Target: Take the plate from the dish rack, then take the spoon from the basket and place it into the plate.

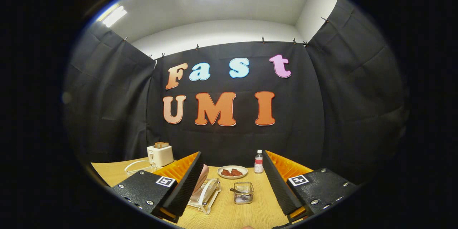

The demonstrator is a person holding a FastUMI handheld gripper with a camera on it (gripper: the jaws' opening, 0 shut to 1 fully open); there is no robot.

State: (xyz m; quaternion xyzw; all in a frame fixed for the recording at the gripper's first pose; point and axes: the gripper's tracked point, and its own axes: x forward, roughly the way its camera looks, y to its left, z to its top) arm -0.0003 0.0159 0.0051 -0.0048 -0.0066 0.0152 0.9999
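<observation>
On the far left of the table (114, 173) stands a toaster (160, 154) with slices in its slots, a pale cord (137, 167) curling beside it; it sits well back, apart from the task's things.

Next comes the rack (206, 196), a clear frame lying just ahead of the left finger and partly hidden by it. The plate (202, 180), pinkish, stands on edge in the rack, leaning a little, so its rim is up and offers itself to a pinch from above or from the front.

To the right of the rack, near the middle between the fingers, sits the basket (243, 193), a small wire box. The spoon (236, 190) lies in it with its dark handle poking out over the left rim, which should make it easy to catch later.

Beyond the basket a dish (232, 171) holds two dark reddish pieces of food, and just right of it a bottle (258, 161) stands upright; both are near the back wall, out of the way.

The gripper (230, 200) is spread wide and holds nothing, its fingers framing rack and basket from a distance. I judge the task not yet begun: the approach to the plate comes first, and the aim should shift left toward the rack.
</observation>
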